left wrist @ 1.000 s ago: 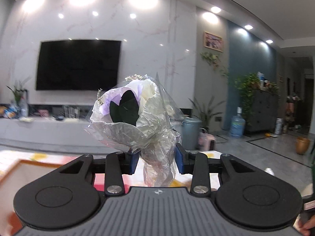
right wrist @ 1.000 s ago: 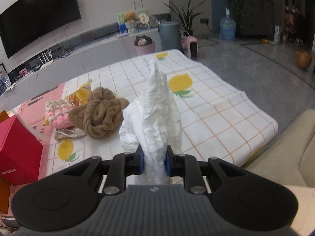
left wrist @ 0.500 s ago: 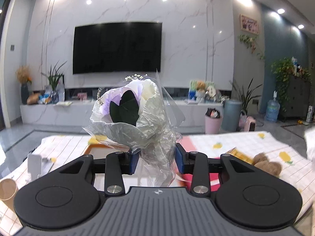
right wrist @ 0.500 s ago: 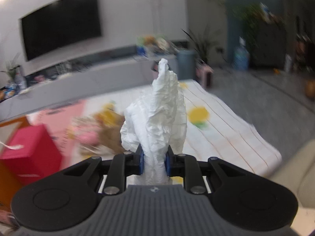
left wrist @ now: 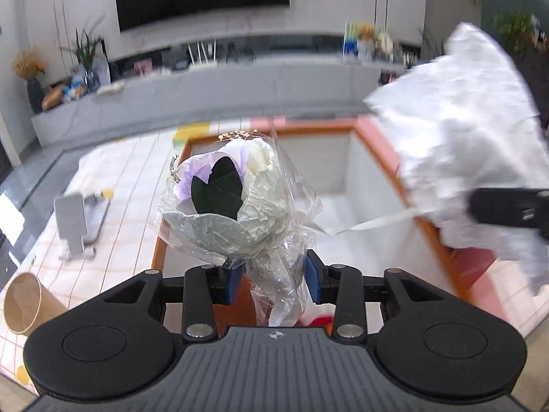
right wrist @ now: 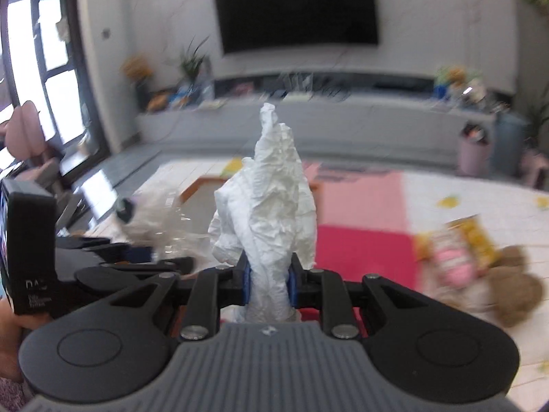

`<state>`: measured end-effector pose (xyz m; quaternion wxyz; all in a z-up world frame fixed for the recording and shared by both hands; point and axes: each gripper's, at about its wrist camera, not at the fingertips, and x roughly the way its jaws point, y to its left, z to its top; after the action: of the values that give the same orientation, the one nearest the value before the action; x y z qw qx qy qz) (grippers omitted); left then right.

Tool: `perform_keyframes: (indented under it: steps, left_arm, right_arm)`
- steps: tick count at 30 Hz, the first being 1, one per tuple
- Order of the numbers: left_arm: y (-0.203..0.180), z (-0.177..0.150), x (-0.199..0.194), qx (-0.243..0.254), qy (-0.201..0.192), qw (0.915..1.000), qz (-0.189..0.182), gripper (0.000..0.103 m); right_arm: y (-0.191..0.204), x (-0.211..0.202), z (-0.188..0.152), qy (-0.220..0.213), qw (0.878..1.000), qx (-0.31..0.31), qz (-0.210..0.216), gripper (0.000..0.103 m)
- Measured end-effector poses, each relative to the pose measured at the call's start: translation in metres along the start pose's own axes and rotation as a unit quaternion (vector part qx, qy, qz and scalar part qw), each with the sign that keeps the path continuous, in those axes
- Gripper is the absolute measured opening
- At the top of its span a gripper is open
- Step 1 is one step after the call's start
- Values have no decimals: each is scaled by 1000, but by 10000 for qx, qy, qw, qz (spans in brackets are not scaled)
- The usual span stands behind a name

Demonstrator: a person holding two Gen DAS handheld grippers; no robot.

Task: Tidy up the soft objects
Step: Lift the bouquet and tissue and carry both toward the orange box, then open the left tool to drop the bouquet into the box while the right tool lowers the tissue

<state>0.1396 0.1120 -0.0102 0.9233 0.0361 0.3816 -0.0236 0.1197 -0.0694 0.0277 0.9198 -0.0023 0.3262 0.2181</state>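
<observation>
Left gripper (left wrist: 271, 279) clamps the bouquet (left wrist: 230, 206), right gripper (right wrist: 268, 283) pinches crumpled paper (right wrist: 267, 206), both over the box (left wrist: 377, 144) at 12 o'clock; dropping in probably comes next.

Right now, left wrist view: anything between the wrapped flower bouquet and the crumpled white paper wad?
Only the open orange-rimmed box with a thin white ribbon trailing across it; nothing else lies between the wrapped flower bouquet and the crumpled white paper wad.

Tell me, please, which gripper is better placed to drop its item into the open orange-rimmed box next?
Left, probably. The left gripper holds the wrapped bouquet directly facing the box. The right gripper holds its crumpled white paper over the box's right rim.
</observation>
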Motion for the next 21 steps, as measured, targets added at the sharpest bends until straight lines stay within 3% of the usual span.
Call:
perform_keyframes:
  steps: [3, 12, 21]
  left_arm:
    - [1, -4, 9, 118, 345, 9992, 146, 43]
    - [12, -18, 16, 297, 960, 9947, -216, 46]
    - [6, -16, 28, 454, 920, 9947, -19, 67]
  right_arm:
    - [13, 35, -2, 351, 9993, -110, -25, 19]
    - [26, 99, 5, 1078, 9941, -96, -117, 18]
    - [31, 104, -3, 1169, 9915, -301, -483, 19]
